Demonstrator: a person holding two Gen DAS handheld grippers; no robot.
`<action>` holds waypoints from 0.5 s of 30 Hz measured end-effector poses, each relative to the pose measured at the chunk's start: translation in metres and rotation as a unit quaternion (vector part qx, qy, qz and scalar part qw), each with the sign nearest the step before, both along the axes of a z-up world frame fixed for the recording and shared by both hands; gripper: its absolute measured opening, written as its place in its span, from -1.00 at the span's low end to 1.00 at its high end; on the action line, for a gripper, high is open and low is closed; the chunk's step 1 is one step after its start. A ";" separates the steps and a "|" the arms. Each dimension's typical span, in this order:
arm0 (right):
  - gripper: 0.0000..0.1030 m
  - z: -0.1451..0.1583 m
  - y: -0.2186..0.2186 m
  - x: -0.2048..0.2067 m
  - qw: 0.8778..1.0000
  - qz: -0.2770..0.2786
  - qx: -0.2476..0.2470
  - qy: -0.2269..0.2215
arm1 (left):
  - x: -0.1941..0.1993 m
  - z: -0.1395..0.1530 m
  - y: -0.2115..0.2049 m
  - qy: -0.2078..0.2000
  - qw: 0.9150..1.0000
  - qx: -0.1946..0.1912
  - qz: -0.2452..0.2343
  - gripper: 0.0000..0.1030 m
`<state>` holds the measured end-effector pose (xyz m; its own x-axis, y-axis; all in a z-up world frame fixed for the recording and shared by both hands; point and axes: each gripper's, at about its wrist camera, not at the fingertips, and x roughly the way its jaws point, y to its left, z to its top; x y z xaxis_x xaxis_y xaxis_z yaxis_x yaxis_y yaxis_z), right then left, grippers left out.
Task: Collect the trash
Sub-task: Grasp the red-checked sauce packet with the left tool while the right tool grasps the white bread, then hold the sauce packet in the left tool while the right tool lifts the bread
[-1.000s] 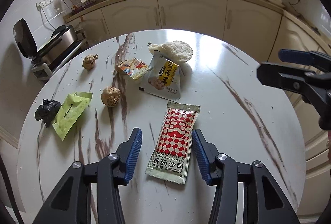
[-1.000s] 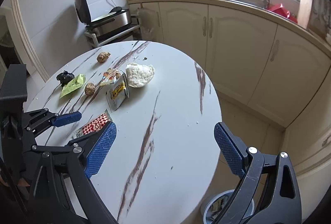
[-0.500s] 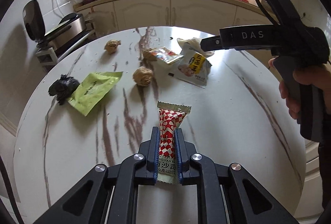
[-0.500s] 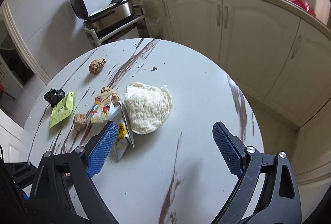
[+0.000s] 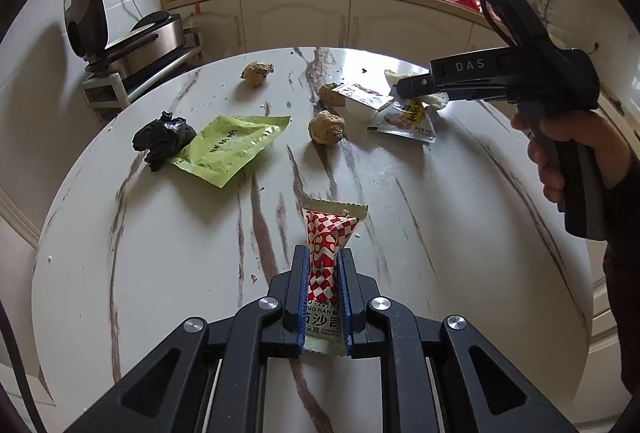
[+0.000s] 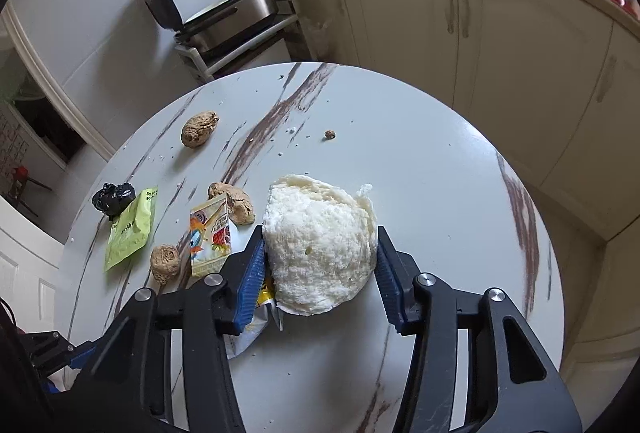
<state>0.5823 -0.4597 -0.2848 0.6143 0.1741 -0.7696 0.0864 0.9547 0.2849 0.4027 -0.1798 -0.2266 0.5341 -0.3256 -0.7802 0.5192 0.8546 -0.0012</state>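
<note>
My left gripper (image 5: 323,269) is shut on a red-and-white checked sauce packet (image 5: 329,239) and holds it above the round marble table (image 5: 460,233). My right gripper (image 6: 319,265) is closed around a white piece of bread (image 6: 320,245), both pads against its sides. A white-and-yellow snack wrapper (image 6: 256,309) lies under the left finger. On the table lie a green packet (image 5: 228,149), a black crumpled bag (image 5: 162,139), brown crumpled lumps (image 5: 326,127) and a small colourful packet (image 6: 210,237).
Another brown lump (image 5: 256,73) lies at the table's far side. Cream kitchen cabinets (image 6: 500,25) stand behind the table. A grill appliance (image 6: 232,13) sits on a rack at the left. The right gripper's body (image 5: 520,73) shows in the left wrist view.
My left gripper closed on the sauce packet and lifted it. My right gripper moved forward over the table and closed its fingers onto the bread.
</note>
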 end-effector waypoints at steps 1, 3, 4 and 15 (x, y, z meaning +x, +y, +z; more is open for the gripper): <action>-0.08 0.000 -0.002 -0.004 1.000 -0.003 0.004 -0.002 | -0.001 0.001 0.001 0.002 1.000 -0.004 0.000 -0.81; -0.08 0.000 -0.009 -0.014 1.000 -0.013 0.012 -0.004 | -0.004 0.003 0.003 0.003 1.000 -0.007 0.004 -0.81; -0.08 0.001 -0.013 -0.020 1.000 -0.019 0.018 -0.009 | -0.007 0.006 0.002 0.003 1.000 -0.009 0.004 -0.81; -0.08 0.009 -0.021 -0.115 0.996 -0.024 0.078 -0.020 | -0.051 0.027 -0.013 0.007 0.999 -0.039 -0.014 -0.90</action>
